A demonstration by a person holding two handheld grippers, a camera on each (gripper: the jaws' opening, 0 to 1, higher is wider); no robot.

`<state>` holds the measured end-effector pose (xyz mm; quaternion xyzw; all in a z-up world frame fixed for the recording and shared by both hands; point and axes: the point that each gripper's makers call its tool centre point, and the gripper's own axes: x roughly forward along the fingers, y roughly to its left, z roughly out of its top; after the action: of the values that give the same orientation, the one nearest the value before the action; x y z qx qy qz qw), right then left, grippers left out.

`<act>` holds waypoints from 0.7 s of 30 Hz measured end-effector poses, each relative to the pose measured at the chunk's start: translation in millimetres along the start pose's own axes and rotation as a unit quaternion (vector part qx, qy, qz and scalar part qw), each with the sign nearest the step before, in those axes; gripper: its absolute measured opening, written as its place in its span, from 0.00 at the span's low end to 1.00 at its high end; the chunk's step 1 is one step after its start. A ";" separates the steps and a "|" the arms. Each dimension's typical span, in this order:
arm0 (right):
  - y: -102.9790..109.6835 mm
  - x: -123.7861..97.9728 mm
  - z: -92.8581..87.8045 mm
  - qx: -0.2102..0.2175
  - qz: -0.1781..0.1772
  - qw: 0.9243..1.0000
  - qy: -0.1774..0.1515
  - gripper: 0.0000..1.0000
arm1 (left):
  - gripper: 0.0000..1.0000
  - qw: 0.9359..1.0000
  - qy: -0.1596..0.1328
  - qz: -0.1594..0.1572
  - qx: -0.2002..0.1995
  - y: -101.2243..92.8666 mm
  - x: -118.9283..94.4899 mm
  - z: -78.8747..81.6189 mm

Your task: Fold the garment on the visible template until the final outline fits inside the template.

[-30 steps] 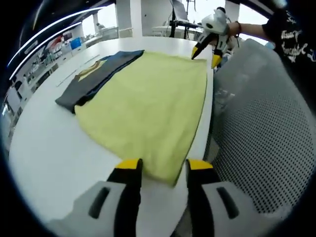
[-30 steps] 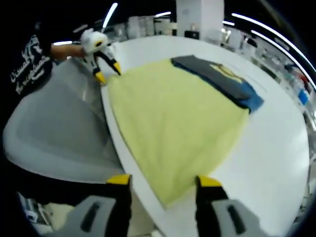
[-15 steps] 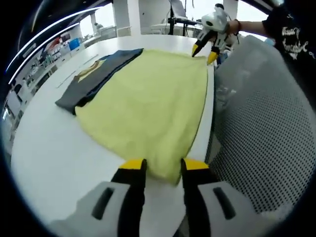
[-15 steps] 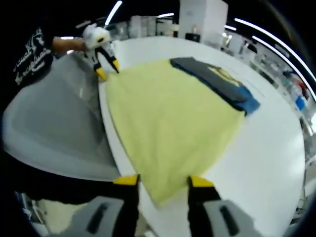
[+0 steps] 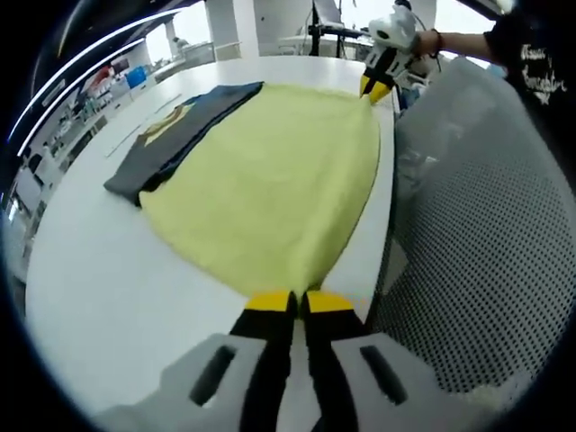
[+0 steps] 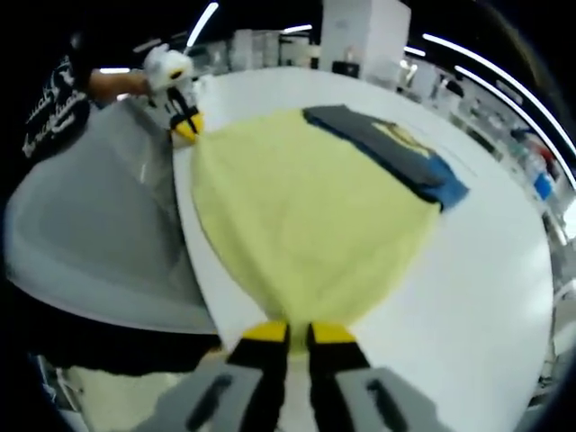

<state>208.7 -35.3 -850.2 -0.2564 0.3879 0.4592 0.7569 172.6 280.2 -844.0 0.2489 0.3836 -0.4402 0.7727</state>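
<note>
Garment (image 5: 270, 180), dark folded clothes (image 5: 175, 135) beside, touching

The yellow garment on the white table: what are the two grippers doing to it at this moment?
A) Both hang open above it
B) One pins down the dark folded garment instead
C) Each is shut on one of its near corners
C: the left gripper and the right gripper each have their jaws closed on a corner of the yellow garment along the near edge of the white table.

We see a matt, soft yellow cloth garment (image 5: 270, 184) on a smooth, slightly glossy white table (image 5: 99, 270), beside a grey perforated mesh chair back (image 5: 477, 243) at the right.
</note>
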 end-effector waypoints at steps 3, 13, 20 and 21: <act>0.3 -3.0 0.9 0.009 0.000 1.000 -0.006 0.01 | 0.00 1.000 0.002 0.003 -0.009 0.1 -2.3 -0.4; 11.2 -15.4 4.7 0.045 0.007 0.998 -0.030 0.00 | 0.00 1.000 -0.003 0.008 -0.024 -6.0 -14.6 -0.4; 22.4 -22.7 3.2 0.057 0.014 0.998 -0.034 0.00 | 0.00 0.998 -0.008 -0.011 -0.058 -19.8 -22.7 -6.4; 24.6 -24.1 3.4 0.059 0.016 0.998 -0.035 0.00 | 0.00 0.998 -0.008 -0.011 -0.061 -20.5 -23.2 -8.0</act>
<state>181.2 -33.7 -829.3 -0.1890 0.3913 0.4560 0.7767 144.4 287.3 -830.7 0.1938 0.4065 -0.4268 0.7843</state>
